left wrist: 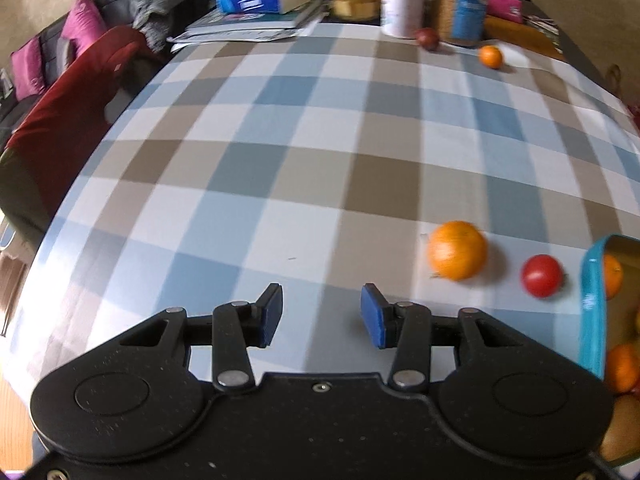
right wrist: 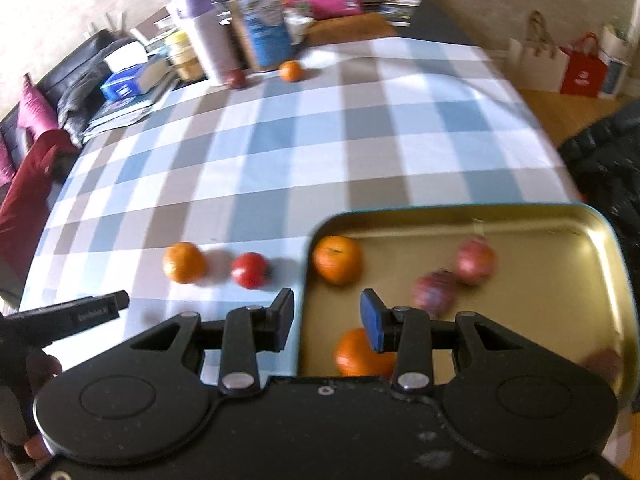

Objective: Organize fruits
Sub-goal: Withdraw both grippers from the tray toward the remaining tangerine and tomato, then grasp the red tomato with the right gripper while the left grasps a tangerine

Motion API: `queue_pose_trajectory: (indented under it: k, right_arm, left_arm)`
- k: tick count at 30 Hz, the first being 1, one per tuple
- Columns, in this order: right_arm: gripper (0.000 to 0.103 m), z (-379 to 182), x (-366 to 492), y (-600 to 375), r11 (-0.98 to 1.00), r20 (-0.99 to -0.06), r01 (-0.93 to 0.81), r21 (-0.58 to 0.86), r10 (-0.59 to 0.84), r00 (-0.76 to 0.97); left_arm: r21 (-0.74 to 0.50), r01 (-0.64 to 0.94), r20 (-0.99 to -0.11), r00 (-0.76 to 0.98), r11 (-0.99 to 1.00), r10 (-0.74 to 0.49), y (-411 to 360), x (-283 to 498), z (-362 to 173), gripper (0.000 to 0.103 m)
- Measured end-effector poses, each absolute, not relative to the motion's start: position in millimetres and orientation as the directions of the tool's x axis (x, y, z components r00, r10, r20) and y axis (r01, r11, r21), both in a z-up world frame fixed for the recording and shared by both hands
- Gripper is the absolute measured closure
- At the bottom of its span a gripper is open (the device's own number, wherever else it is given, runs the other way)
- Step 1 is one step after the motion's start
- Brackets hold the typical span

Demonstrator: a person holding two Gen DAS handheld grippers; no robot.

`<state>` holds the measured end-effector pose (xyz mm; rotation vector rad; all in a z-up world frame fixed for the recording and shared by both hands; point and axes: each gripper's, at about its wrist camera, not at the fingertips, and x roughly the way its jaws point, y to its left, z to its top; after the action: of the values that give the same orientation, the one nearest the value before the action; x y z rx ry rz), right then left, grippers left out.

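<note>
Nearest us, left gripper (left wrist: 322,316) is spread wide with nothing between the blue pads, hovering over bare checked tablecloth (left wrist: 280,152). Right gripper (right wrist: 326,320) likewise released and empty, straddling the left wall of the gold tin tray (right wrist: 560,300). In the tray we see one orange (right wrist: 360,354) just under the right pad, another orange (right wrist: 337,259) in the far-left corner, and two reddish apples (right wrist: 435,294) (right wrist: 474,261) toward 1 o'clock; both blurred. Outside the tray, at 10 o'clock from the right gripper, a tomato (right wrist: 250,270) sits near the tray wall, with a loose orange (right wrist: 184,262) just beside it, apart. Far end, 12 o'clock: a small orange (right wrist: 291,71) and a dark red fruit (right wrist: 237,79) sit by the jars and containers (right wrist: 256,32).
</note>
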<state>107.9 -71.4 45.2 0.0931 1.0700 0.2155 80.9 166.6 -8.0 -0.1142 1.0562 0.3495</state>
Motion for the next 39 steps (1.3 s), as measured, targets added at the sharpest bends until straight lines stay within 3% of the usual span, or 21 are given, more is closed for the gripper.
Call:
queue_pose_trajectory:
  k: [10, 39]
  right_arm:
    - [0.063, 29.6, 141.1, -14.5, 0.951, -0.853, -0.146, 0.272, 0.308, 0.421]
    - [0.062, -20.4, 174.6, 4.3, 0.991, -0.915, -0.059, 0.118, 0.132, 0.382]
  left_arm:
    - [0.071, -0.408, -0.861, 0.436, 0.910, 0.263, 208.5, 64.8, -11.3, 0.050]
    - [-0.001, -0.362, -0.863, 0.471, 0.932, 0.183, 219.4, 59.1, -14.3, 0.050]
